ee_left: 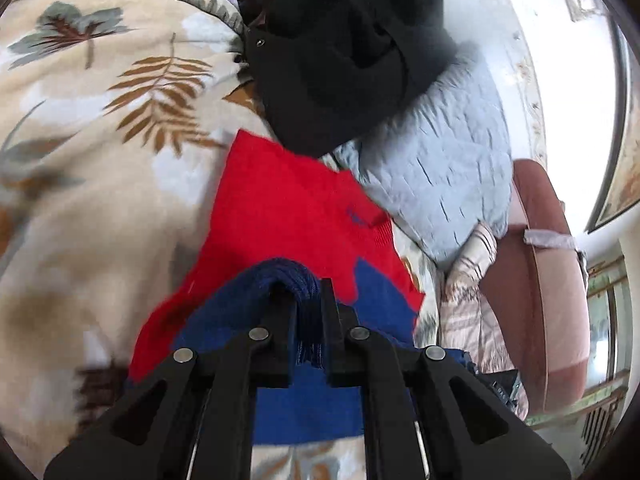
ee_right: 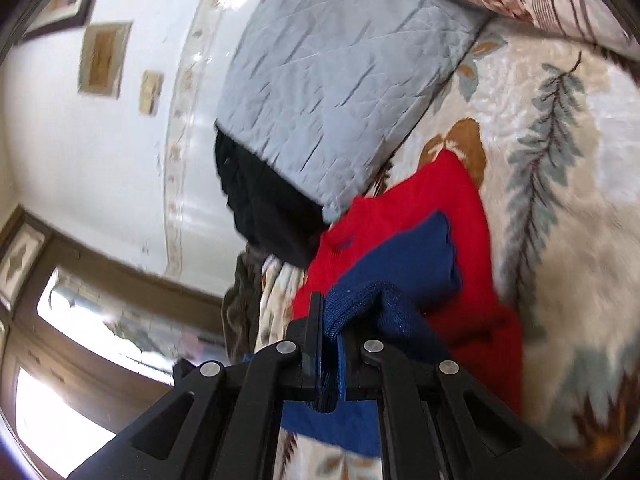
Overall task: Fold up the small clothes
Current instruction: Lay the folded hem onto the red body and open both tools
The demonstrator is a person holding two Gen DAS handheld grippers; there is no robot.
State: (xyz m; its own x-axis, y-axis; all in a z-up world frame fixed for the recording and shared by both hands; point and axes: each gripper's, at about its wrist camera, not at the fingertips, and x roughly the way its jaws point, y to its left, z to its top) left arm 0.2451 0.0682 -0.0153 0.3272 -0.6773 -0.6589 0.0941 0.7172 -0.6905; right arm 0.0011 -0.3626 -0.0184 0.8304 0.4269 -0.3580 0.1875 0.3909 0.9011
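Two grippers [ee_left: 308,300] [ee_right: 330,320] – one red-and-blue garment [ee_left: 288,208]

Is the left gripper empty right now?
No, the left gripper is shut on a bunched edge of the red and blue garment, which lies on the leaf-print blanket.

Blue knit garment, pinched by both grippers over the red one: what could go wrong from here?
1. The left gripper and right gripper each pinch only a thin bunched edge of the blue knit garment; it could slip out.
2. It drapes on the red garment, which may drag along.
3. The black clothing and grey quilted pillow lie close, leaving little room to fold.
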